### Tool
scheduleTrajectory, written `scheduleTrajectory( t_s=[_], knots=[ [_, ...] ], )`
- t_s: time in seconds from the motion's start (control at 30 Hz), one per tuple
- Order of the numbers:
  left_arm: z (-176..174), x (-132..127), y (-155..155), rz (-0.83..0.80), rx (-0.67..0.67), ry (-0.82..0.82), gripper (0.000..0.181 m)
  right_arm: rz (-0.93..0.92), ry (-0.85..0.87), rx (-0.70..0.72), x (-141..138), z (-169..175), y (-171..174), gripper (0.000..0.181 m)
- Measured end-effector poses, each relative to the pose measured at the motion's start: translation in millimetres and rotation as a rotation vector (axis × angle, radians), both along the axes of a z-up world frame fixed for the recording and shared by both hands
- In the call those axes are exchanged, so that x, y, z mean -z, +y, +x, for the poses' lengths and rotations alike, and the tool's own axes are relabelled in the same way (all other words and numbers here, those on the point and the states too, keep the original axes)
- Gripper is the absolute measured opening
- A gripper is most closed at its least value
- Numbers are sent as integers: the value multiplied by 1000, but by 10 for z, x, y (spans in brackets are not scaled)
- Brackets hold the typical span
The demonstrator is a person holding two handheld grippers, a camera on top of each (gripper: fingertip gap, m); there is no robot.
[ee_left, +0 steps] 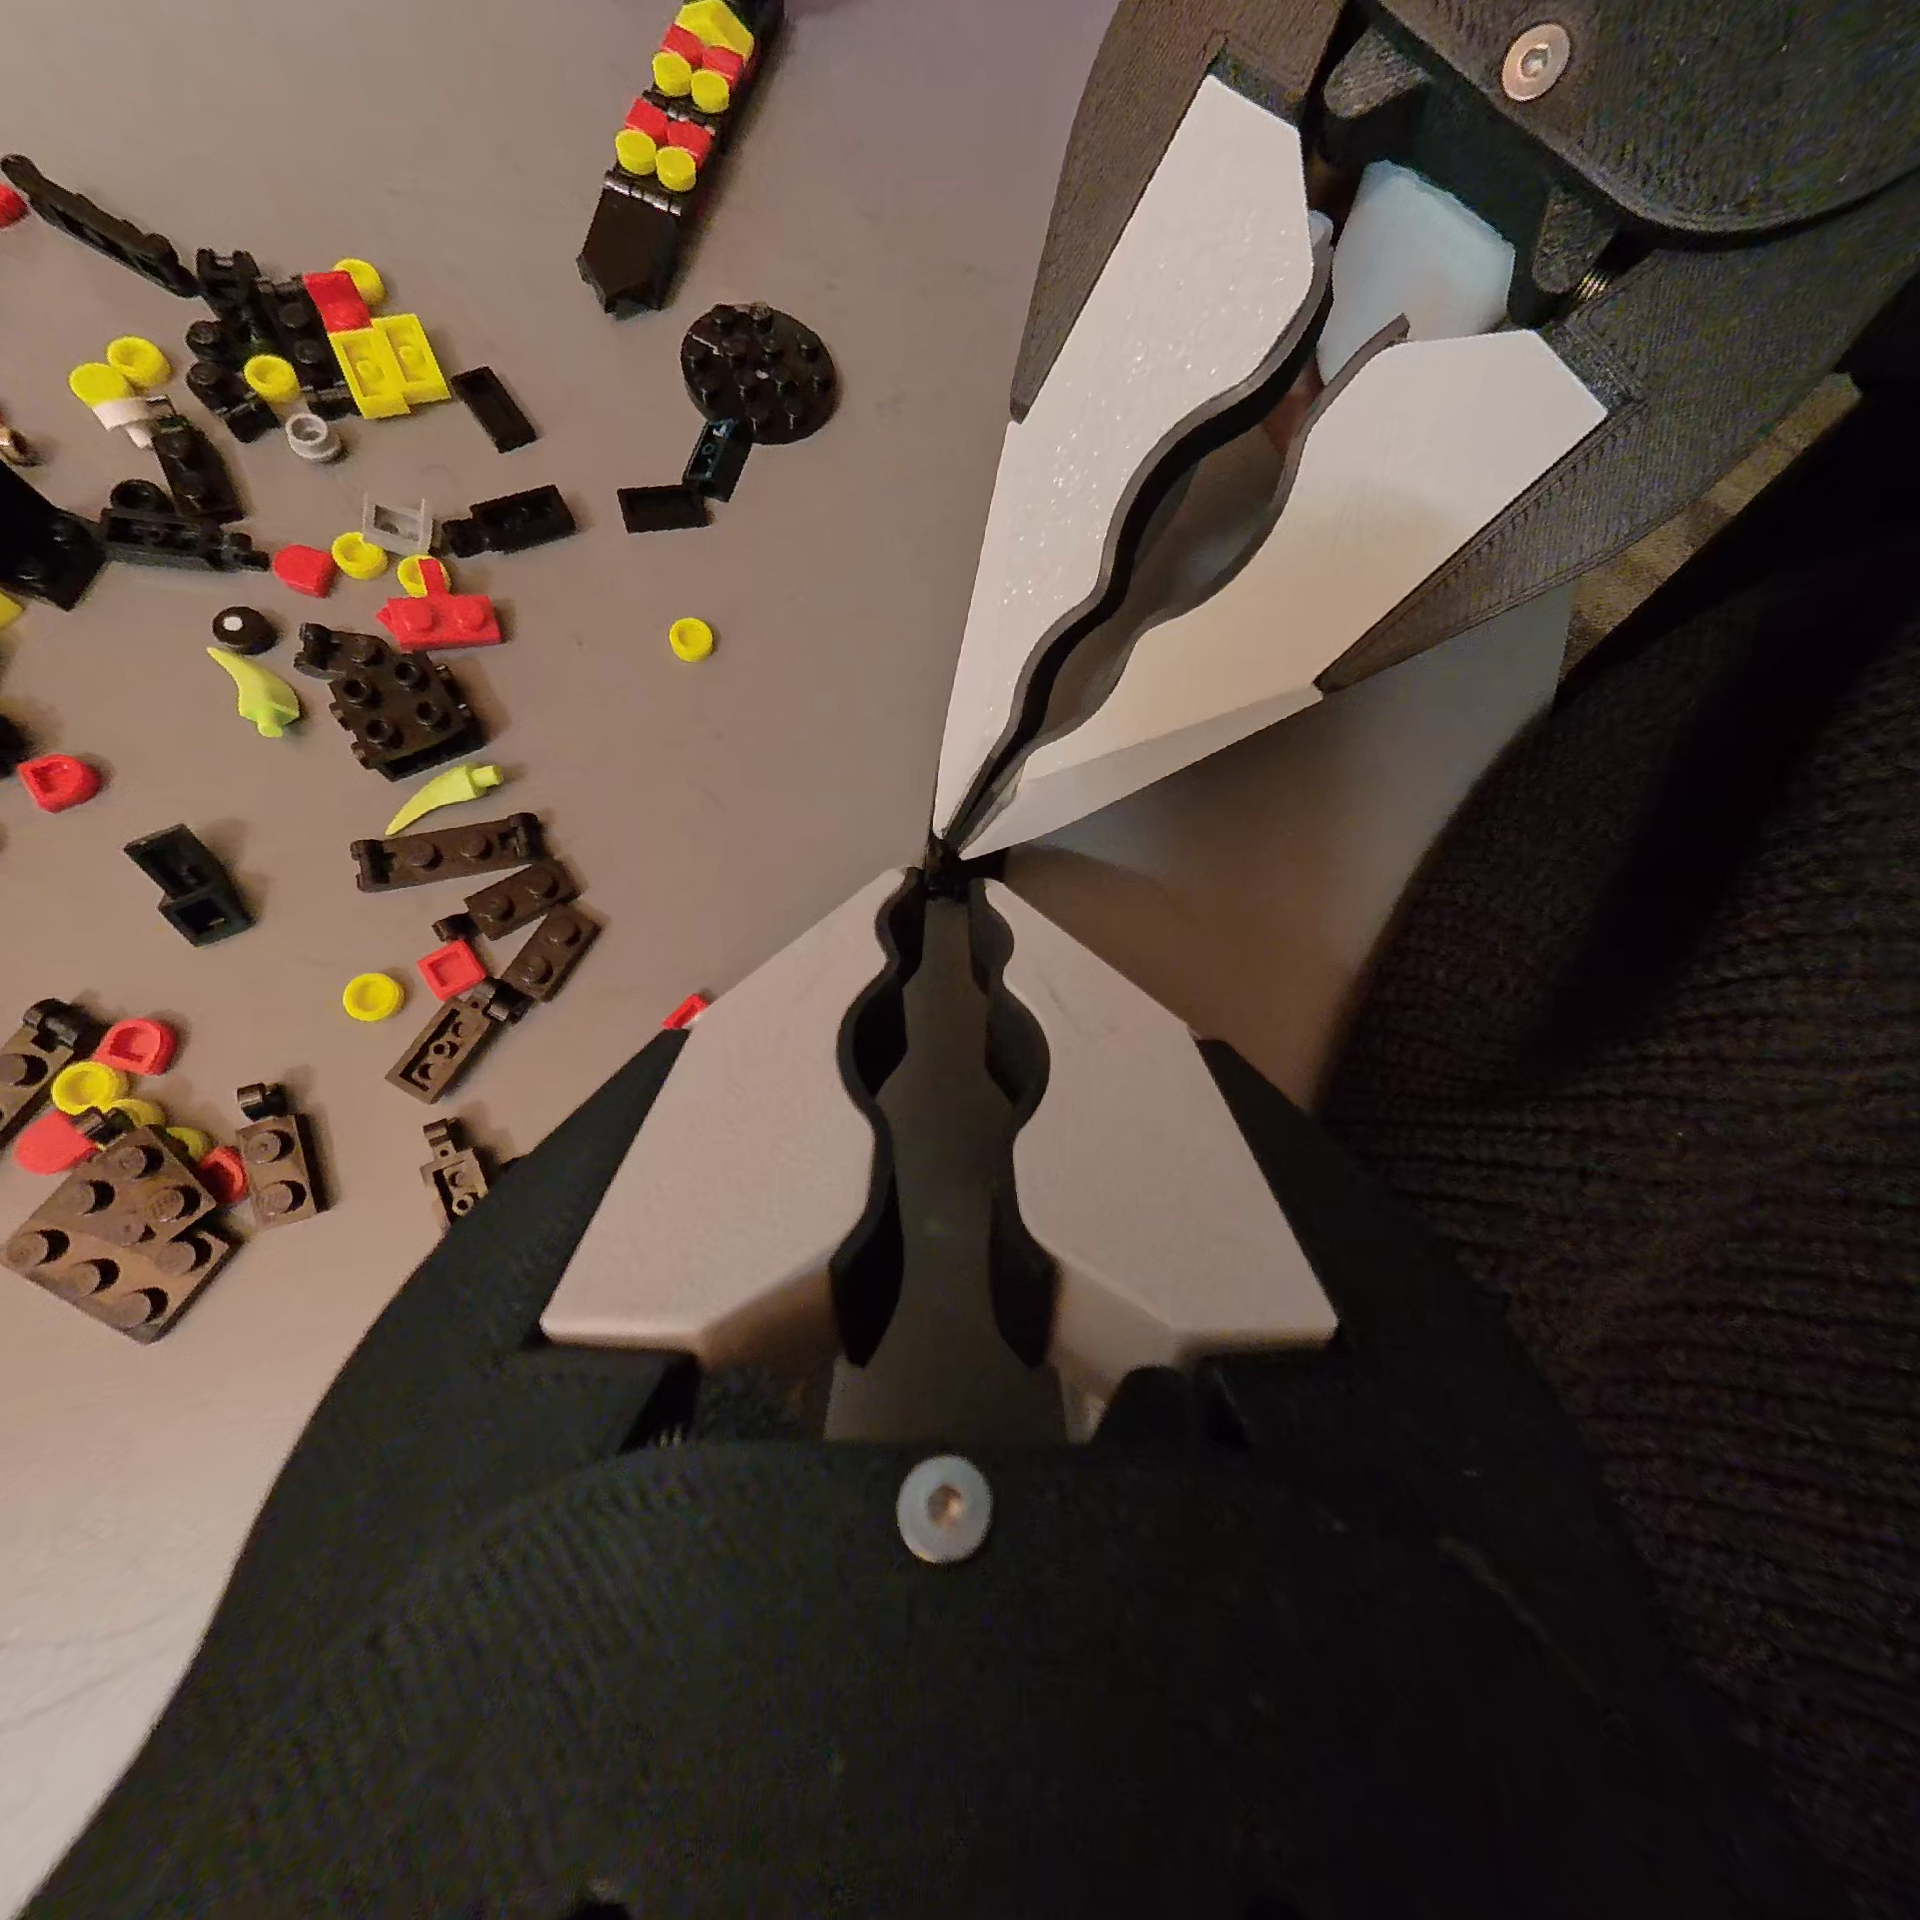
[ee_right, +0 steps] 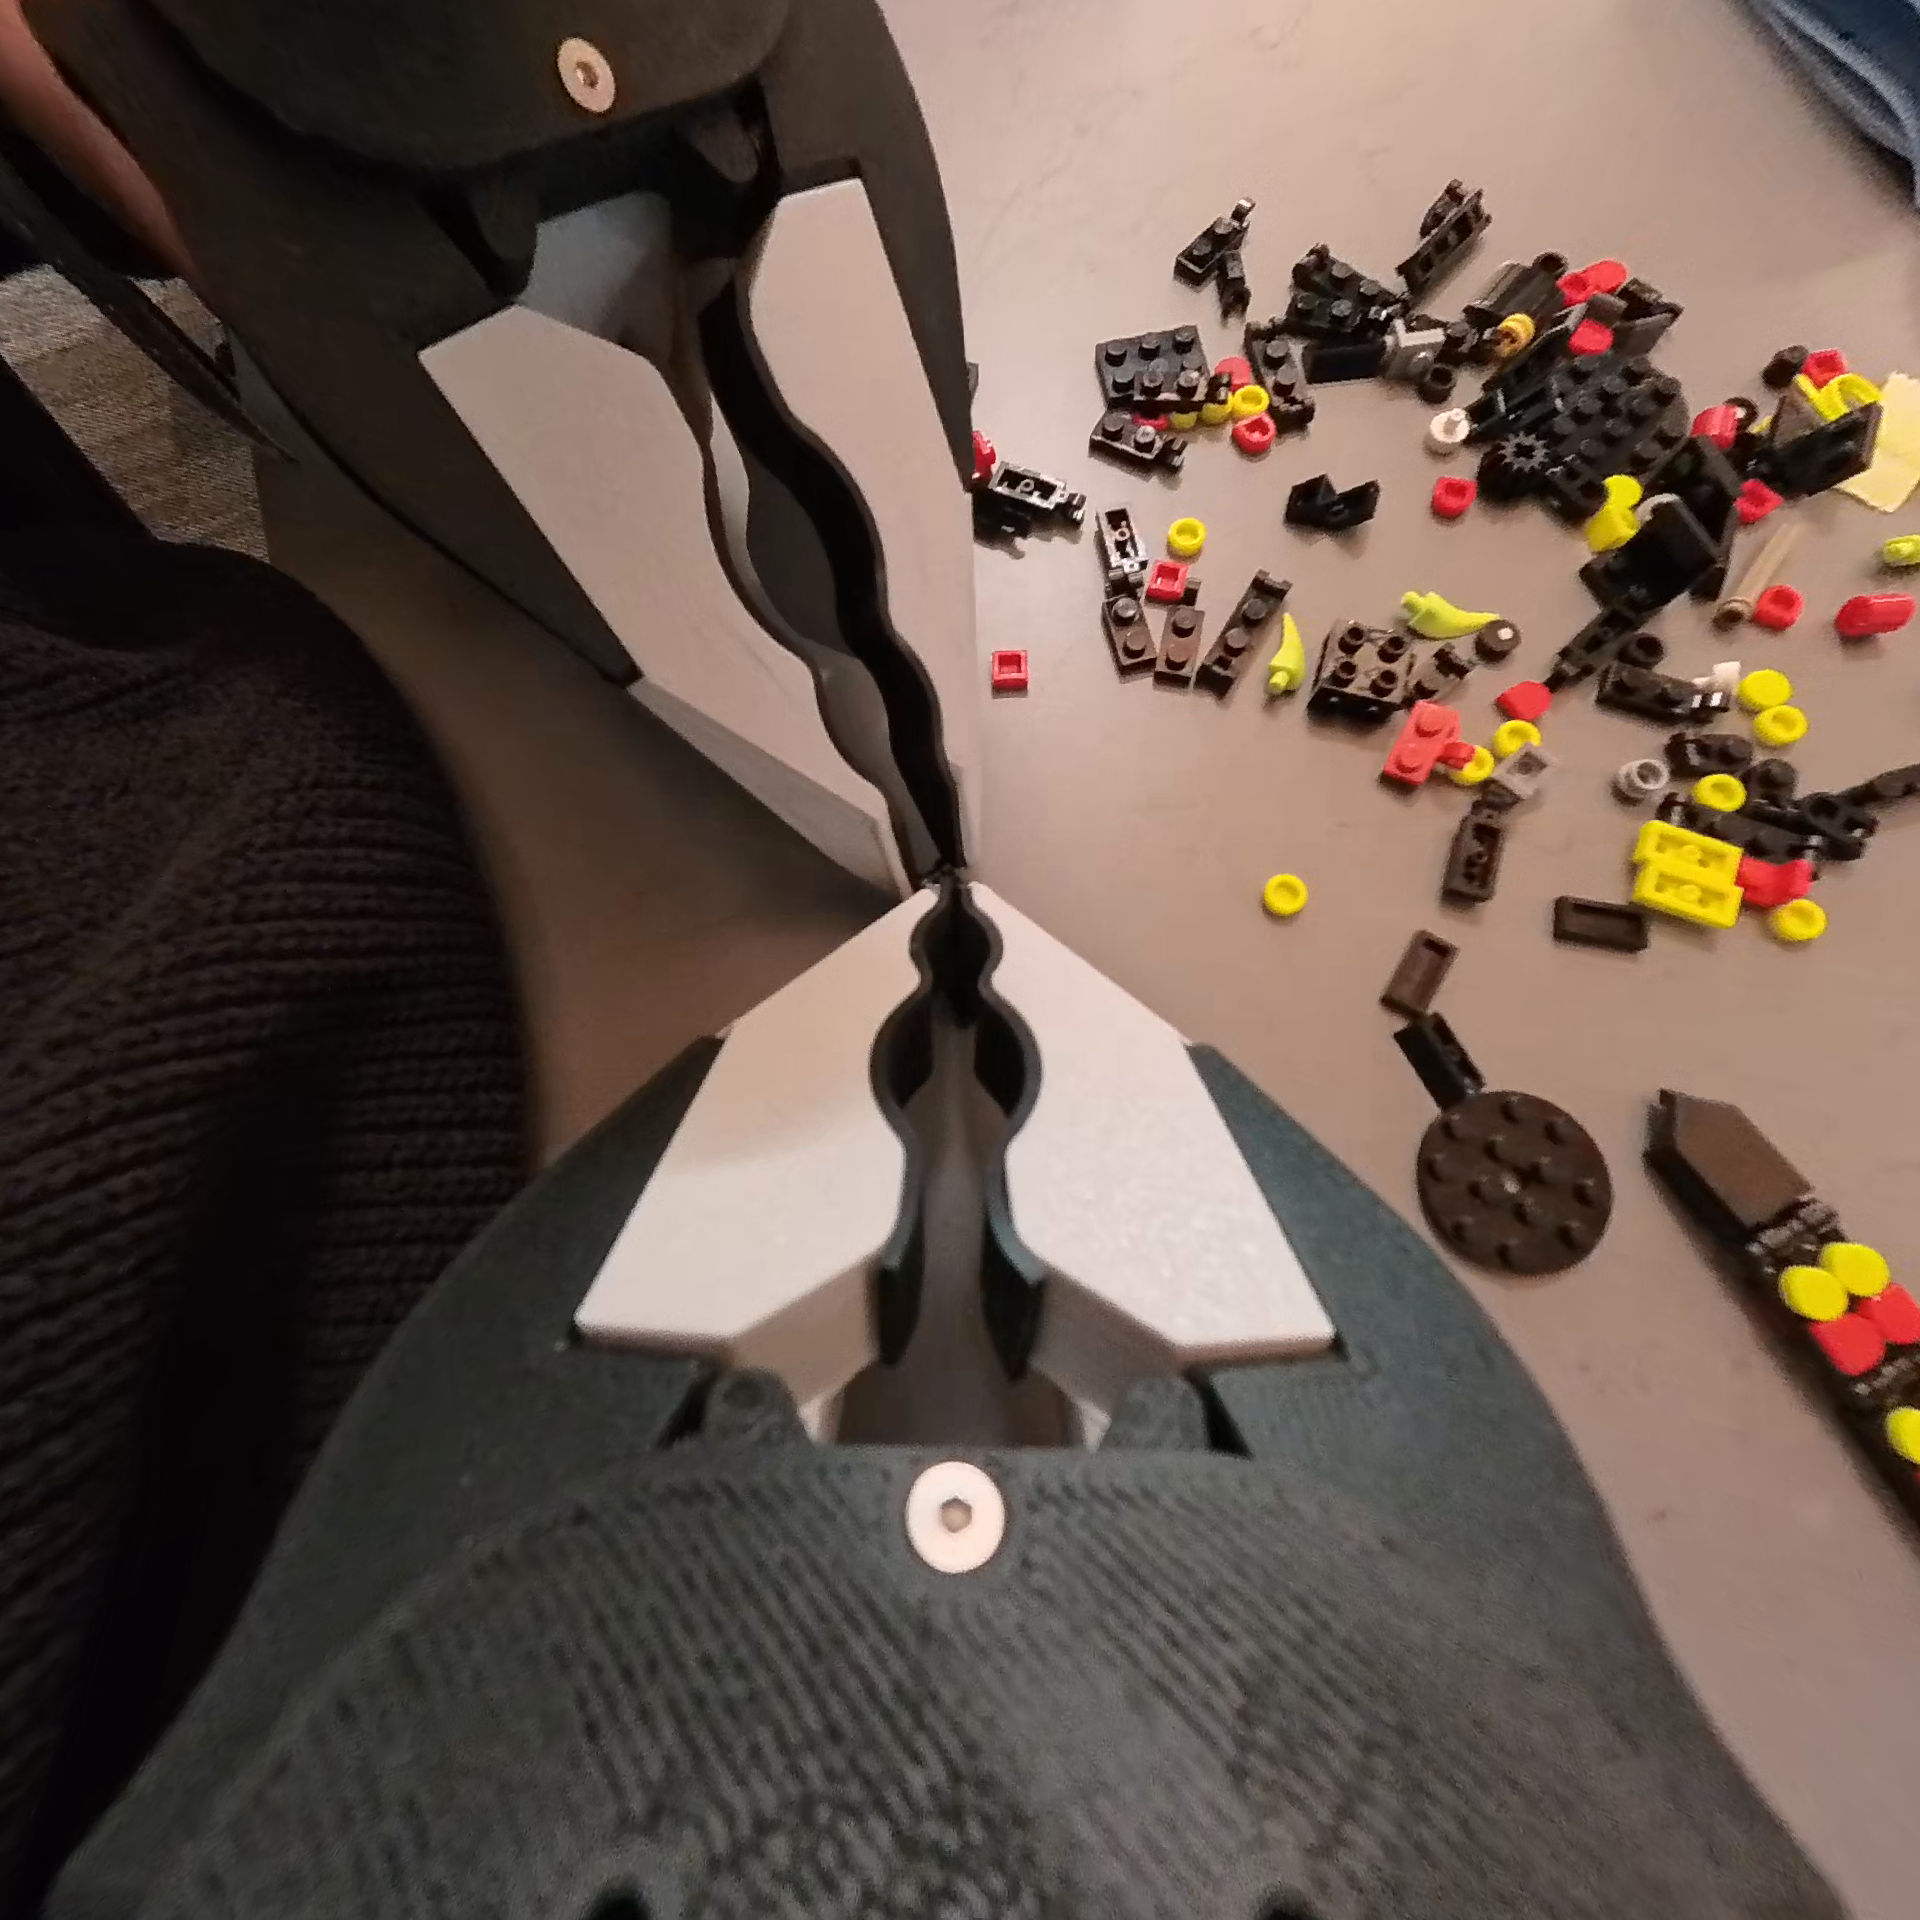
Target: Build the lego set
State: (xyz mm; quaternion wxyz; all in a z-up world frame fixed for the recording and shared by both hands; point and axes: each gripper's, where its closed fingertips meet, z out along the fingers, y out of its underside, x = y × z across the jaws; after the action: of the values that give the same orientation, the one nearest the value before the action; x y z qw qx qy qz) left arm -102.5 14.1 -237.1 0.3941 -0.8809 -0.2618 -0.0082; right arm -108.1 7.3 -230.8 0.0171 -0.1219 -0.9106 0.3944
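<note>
The left claw (ee_left: 940, 883) and the right claw (ee_left: 951, 847) meet tip to tip above the edge of the grey surface (ee_left: 831, 675). Both are squeezed closed. A tiny dark bit sits between the tips, too small to tell who holds it. The loose lego pieces (ee_left: 312, 623) lie spread on the surface, well apart from the claws, near a black round plate (ee_left: 758, 374) and a long black build (ee_left: 665, 156) with red and yellow studs.

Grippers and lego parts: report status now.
Left gripper and right gripper shut, tip to tip over the table edge; held piece too small to tell. Lego parts loose on the table, long strip partly built. Nothing in the way.
</note>
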Motion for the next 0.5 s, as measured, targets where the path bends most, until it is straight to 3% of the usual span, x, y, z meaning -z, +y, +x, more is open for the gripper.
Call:
scheduleTrajectory(
  t_s=[0.5],
  knots=[
    [-6, -1, -1, 4, -12, -7, 5, -4, -11, 16, 14, -6, -7, 0]
  ],
)
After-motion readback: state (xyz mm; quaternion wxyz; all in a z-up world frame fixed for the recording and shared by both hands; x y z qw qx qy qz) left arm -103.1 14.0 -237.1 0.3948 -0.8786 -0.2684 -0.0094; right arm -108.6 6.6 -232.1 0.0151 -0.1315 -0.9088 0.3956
